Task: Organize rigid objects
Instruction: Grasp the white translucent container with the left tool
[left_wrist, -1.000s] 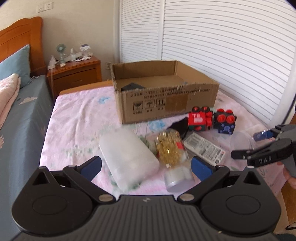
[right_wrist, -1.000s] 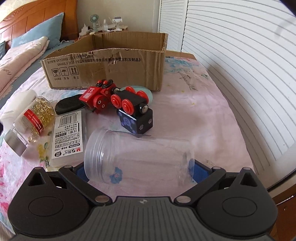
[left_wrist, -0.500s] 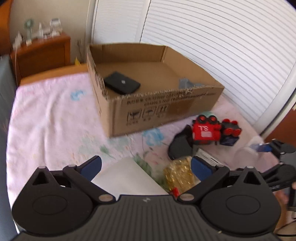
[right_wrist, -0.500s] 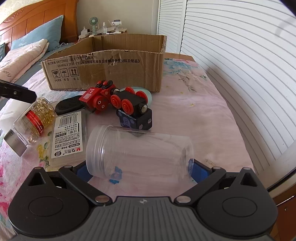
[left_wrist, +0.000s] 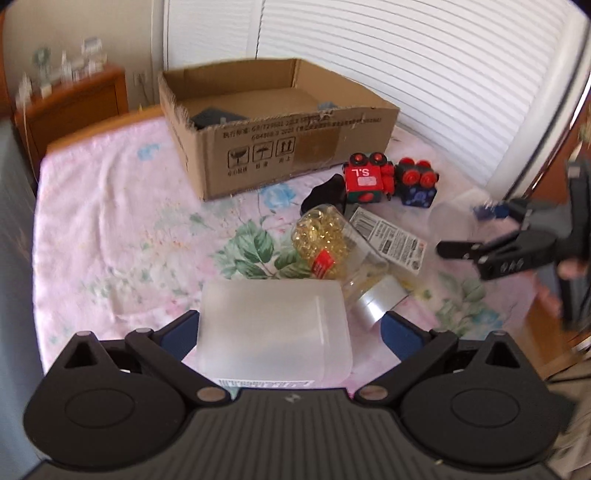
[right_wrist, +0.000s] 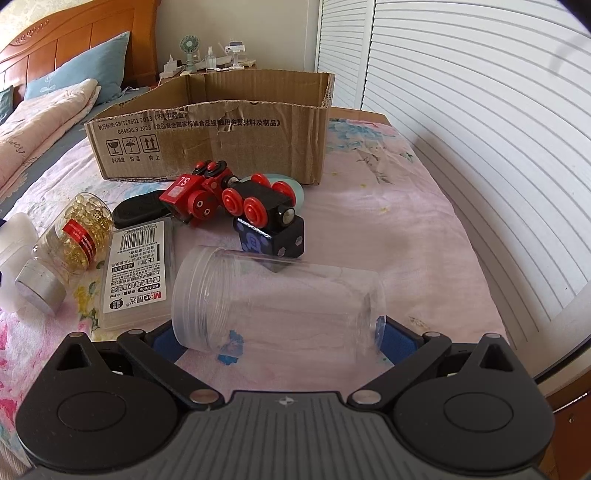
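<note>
While your left gripper sits spread around the frosted box, your right gripper straddles the clear jar; grip there unclear.

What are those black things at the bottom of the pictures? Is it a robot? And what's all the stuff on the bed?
No robot: a person holds a two-finger grabber in each hand, with a camera on each. One picture looks along the left gripper, whose fingers sit on either side of a frosted plastic box. The other looks along the right gripper, with a clear empty jar lying between its fingers. On the flowery bedspread lie a bottle of yellow capsules, a flat labelled pack, red and black toy trains and an open cardboard box.
</note>
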